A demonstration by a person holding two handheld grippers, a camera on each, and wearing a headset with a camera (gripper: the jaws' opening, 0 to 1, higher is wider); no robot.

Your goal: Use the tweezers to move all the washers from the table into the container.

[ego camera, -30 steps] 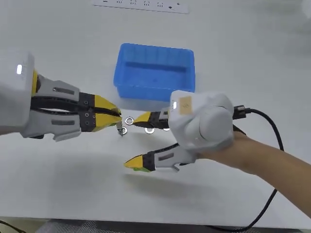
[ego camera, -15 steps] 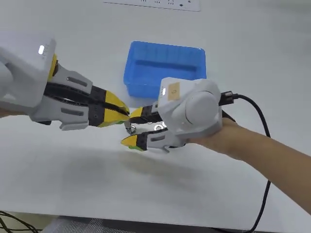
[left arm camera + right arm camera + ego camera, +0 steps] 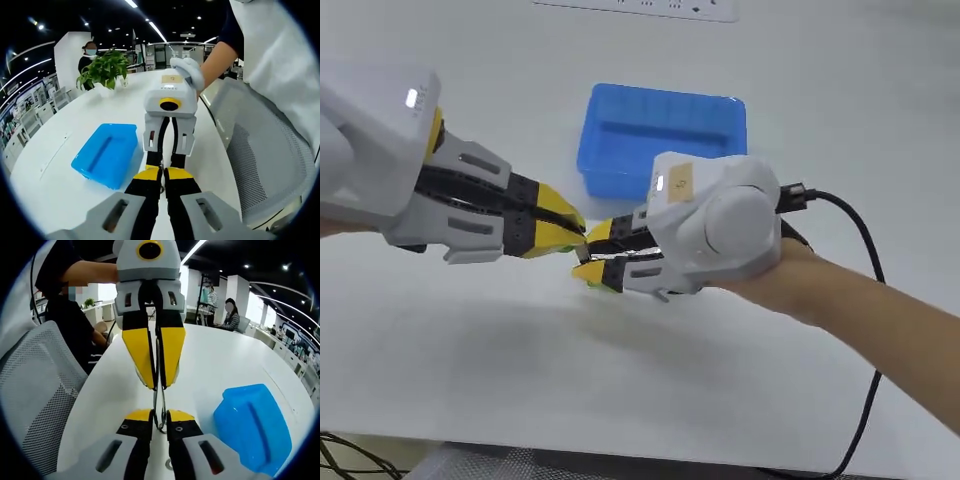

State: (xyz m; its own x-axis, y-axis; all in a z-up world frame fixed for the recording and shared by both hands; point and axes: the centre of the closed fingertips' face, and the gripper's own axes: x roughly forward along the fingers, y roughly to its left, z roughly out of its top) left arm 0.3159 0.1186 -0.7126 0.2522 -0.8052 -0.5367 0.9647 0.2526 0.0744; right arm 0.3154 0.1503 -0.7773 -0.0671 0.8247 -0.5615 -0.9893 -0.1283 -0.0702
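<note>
The thin metal tweezers run between both grippers, tip to tip. My left gripper comes in from the left and is shut on one end of them. My right gripper, held in a hand from the right, is shut on the other end; its yellow tips meet the left gripper's. The blue container stands just behind the two grippers and looks empty. The right gripper's body hides the washers on the white table.
A white power strip lies at the far edge. A black cable trails from the right gripper over the table's right side. A mesh chair stands beside the table and a potted plant at its far end.
My right gripper was open a second ago; it has moved left up to the left gripper's tips and shut on the tweezers. The washers it uncovered earlier are now behind it.
</note>
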